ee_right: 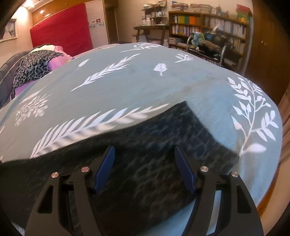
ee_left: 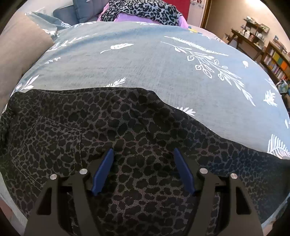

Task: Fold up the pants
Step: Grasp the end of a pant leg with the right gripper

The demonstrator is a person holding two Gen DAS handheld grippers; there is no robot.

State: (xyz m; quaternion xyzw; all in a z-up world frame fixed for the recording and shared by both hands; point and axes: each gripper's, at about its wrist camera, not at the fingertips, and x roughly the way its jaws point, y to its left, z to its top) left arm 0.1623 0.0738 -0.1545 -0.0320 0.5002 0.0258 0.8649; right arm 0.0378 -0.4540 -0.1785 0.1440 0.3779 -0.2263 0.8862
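Dark leopard-print pants (ee_left: 126,130) lie flat on a bed with a grey-blue leaf-print cover (ee_left: 145,59). In the left wrist view a back pocket (ee_left: 47,141) shows at the left, near the waist. My left gripper (ee_left: 143,154) is open and empty, just above the seat of the pants. In the right wrist view the pants (ee_right: 163,145) are blurred and a leg end reaches a corner at the upper right. My right gripper (ee_right: 145,152) is open and empty, just above that leg.
A pile of clothes with a leopard-print piece (ee_left: 141,9) and purple fabric lies at the far end of the bed, also in the right wrist view (ee_right: 34,67). Bookshelves (ee_right: 208,27), a wooden desk (ee_right: 150,29) and a loaded chair (ee_right: 208,47) stand beyond the bed's right edge.
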